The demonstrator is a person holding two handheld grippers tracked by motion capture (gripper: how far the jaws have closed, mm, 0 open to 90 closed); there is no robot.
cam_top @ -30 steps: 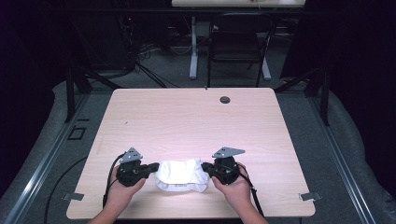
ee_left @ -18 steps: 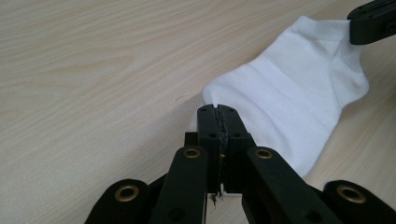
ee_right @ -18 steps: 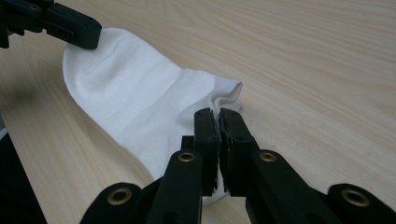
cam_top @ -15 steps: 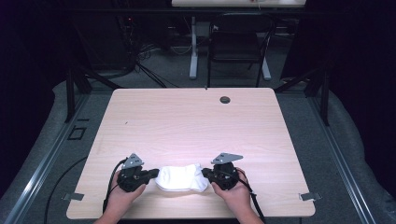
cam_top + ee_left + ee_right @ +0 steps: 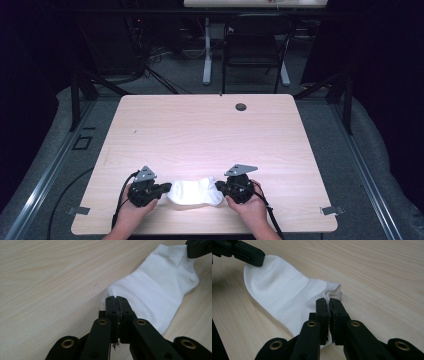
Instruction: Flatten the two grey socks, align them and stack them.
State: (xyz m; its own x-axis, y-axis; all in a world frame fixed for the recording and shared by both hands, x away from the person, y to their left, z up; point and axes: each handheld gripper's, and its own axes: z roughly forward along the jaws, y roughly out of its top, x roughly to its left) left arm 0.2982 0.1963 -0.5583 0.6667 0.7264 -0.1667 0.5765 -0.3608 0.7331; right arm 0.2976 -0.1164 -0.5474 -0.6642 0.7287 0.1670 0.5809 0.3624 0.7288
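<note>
Sock [image 5: 194, 191], white and ankle-cut, lies stretched flat between the two grippers near the table's front edge. The left gripper [image 5: 161, 188] has its jaws clenched on the sock's toe end; in the left gripper view [image 5: 117, 300] the black jaws meet with the fabric pinched at their tips, and the sock [image 5: 160, 292] runs away from them up and to the right, where the other gripper's jaw bites the cuff. The right gripper [image 5: 220, 187] is likewise clamped on the cuff end; in the right gripper view [image 5: 328, 301] the sock [image 5: 287, 295] extends up and to the left toward the opposite jaws. A hand [image 5: 131, 215] backs the left gripper and another hand [image 5: 250, 212] the right.

Nothing lies close around either gripper. Far ahead of the right gripper, near the table's far edge, sits a round cable grommet [image 5: 241, 106]. The table [image 5: 210, 135] is pale wood-grain laminate. Beyond it stand a black chair [image 5: 255, 45] and a white desk leg [image 5: 207, 50] on grey carpet, with dark surroundings at both sides.
</note>
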